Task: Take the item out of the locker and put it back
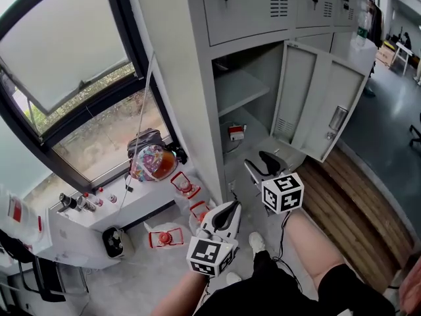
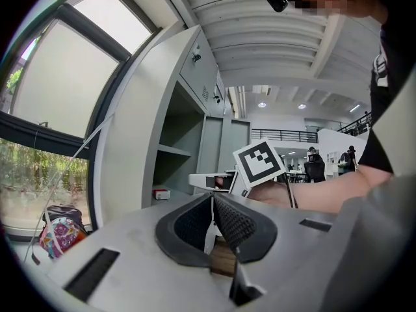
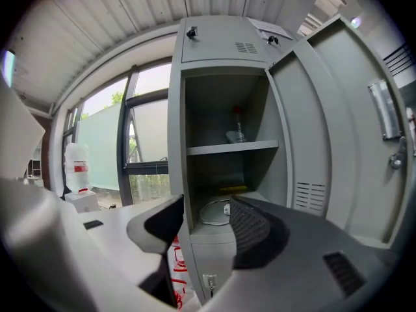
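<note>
The grey locker point(image 1: 197, 78) stands with its door point(image 1: 325, 107) swung out to the right. On the floor of its lower compartment lie a small white-and-red box point(image 1: 237, 132) and a loop of white cable point(image 3: 211, 213). That box point(image 2: 160, 194) also shows in the left gripper view. On the shelf point(image 3: 227, 148) above stands a clear object point(image 3: 237, 134). My right gripper point(image 1: 258, 164) is in front of the opening, apart from the box, and the right gripper point(image 3: 207, 208) is open with nothing between its jaws. My left gripper point(image 1: 230, 210) is lower and nearer, and the left gripper point(image 2: 212, 200) is shut and empty.
A colourful backpack point(image 1: 151, 163) rests under the window at the left. Red plastic pieces point(image 1: 186, 185) lie on the floor beside the locker. A white unit point(image 1: 72, 222) stands at the lower left. A yellow thing point(image 3: 233, 189) lies at the back of the lower compartment.
</note>
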Demonstrator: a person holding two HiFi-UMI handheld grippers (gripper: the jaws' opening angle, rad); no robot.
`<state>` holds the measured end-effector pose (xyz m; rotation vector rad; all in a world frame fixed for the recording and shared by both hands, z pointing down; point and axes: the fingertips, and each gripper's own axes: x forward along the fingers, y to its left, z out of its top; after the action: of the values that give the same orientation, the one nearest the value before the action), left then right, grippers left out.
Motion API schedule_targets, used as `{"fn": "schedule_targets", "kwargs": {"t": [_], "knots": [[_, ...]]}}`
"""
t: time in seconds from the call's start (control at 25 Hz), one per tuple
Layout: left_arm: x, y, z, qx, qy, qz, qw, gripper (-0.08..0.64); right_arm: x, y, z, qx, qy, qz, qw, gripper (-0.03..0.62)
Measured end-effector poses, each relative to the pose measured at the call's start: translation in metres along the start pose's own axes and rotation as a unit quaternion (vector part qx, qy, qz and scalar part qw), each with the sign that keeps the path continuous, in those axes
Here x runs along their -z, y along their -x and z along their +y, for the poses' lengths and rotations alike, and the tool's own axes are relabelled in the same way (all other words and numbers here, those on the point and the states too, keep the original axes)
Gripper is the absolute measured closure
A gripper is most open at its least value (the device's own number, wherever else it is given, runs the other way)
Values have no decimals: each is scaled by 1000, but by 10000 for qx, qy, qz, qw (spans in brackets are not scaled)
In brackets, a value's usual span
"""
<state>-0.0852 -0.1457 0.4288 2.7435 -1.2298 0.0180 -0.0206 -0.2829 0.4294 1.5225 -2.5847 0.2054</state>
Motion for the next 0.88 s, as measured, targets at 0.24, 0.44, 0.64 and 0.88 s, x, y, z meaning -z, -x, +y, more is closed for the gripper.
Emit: {"fn": "schedule_targets", "kwargs": {"t": [0.24,0.44,0.64,0.88], "knots": [[3,-30,10,-95,23,54,9999,538,10,-40,-19,-161,-6,264,9995,301],[3,-54,19,-228,-22,117,9997,538,20,-80,-39,-273,-24,530,9982,279],[8,-73,29,-323,24,182,9993,538,31,-116,-51,-334,-66,770,9965,255],[8,-90,37,-410,58,218,9989,538,44,-149,-59,-343,-63,1079,9936,230]]}}
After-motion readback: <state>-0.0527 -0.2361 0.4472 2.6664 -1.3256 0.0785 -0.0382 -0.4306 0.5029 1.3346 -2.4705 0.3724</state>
